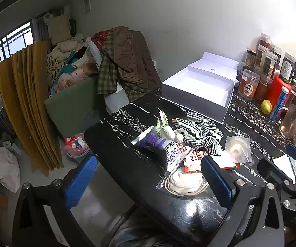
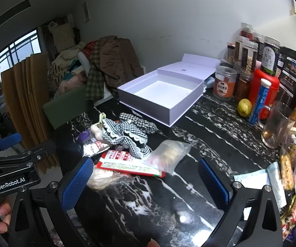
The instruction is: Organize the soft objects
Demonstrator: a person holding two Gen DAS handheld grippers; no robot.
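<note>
Left wrist view first: the left gripper (image 1: 148, 177) has its jaws wide and holds nothing. Between its blue pads (image 1: 217, 180) I see the near end of the pile, a clear bag (image 1: 186, 182) with a pale coiled thing inside, lying flat on the table (image 1: 127, 164). The right gripper (image 2: 146, 182) is also wide and empty, and between its fingers there is only bare marble; the pile lies ahead of it and to the left.

Going outward from the jaws, the pile runs away toward the far left corner of the table: red packets (image 2: 127, 160), a zip bag (image 2: 168, 150) with something pale in it, a white and purple pouch (image 1: 164, 147), then the checked cloth (image 2: 131, 131) with lace trim — its long axis lies roughly across the view, left to right. Behind the cloth stands the open white box (image 2: 181, 111), empty, with its lid folded back.

I judge that the box is the place for the soft things. The left gripper seems nearer to the clear bag, the right one nearer to the zip bag and the box, though the fisheye makes this hard to say surely. The jars (image 2: 225, 83) and the glass mug (image 2: 275, 123) at the right edge are well apart from the pile — a reach to the box from the right side passes near them.
</note>
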